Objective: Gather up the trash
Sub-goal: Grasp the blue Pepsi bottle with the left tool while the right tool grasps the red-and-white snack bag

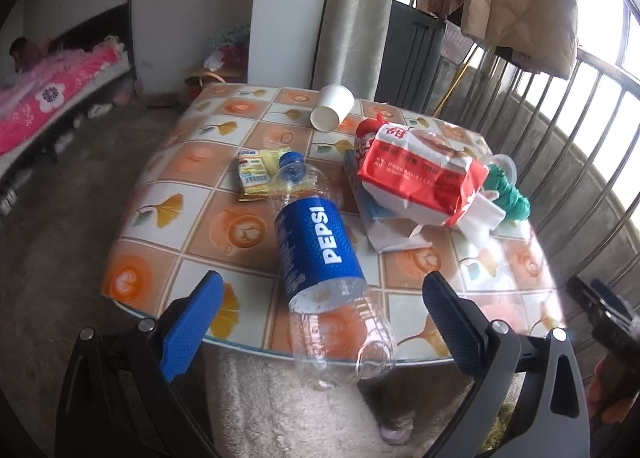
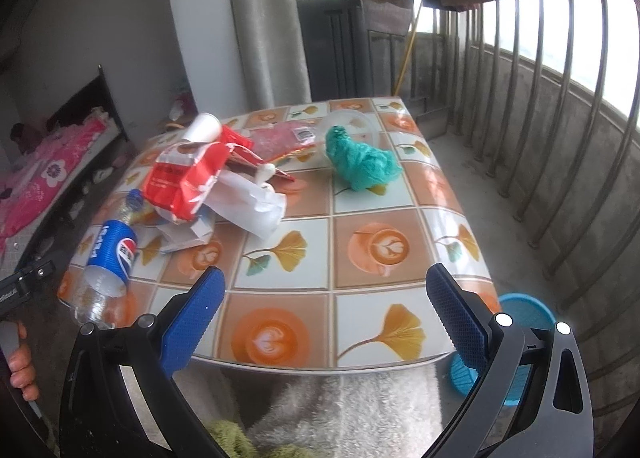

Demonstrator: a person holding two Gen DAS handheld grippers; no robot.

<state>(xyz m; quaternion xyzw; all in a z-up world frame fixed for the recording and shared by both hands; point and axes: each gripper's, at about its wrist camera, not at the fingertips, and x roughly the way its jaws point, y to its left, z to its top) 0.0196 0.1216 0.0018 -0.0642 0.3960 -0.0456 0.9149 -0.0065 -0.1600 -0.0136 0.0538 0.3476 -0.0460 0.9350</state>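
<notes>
Two grippers hover at the near edge of a littered desk (image 2: 452, 218), neither holding anything. The left gripper (image 1: 320, 298) has its jaws spread wide on either side of an empty Pepsi bottle (image 1: 320, 246), which lies on its side straight ahead of it, base toward the gripper and overhanging the desk edge, cap pointing away. That line-up suggests the bottle is the first piece to be picked, though the pads do not yet touch it.

Beyond the bottle's cap lies a yellow carton (image 1: 258, 174). Ahead and to the right of the left gripper sits a red wrapper (image 1: 424, 178) heaped on white paper (image 1: 392, 230), with a tipped paper cup (image 1: 332, 108) farther back.

The right gripper (image 2: 326, 312) is likewise fully open, over bare tablecloth. A green wad (image 2: 360, 162) lies well ahead of it, with a clear lid (image 2: 356, 118) just behind the wad; the wrapper pile sits ahead to its left. A blue basket (image 2: 524, 314) stands on the floor just right of this gripper, below the desk edge, probably the bin for the trash, though nothing confirms it.
</notes>
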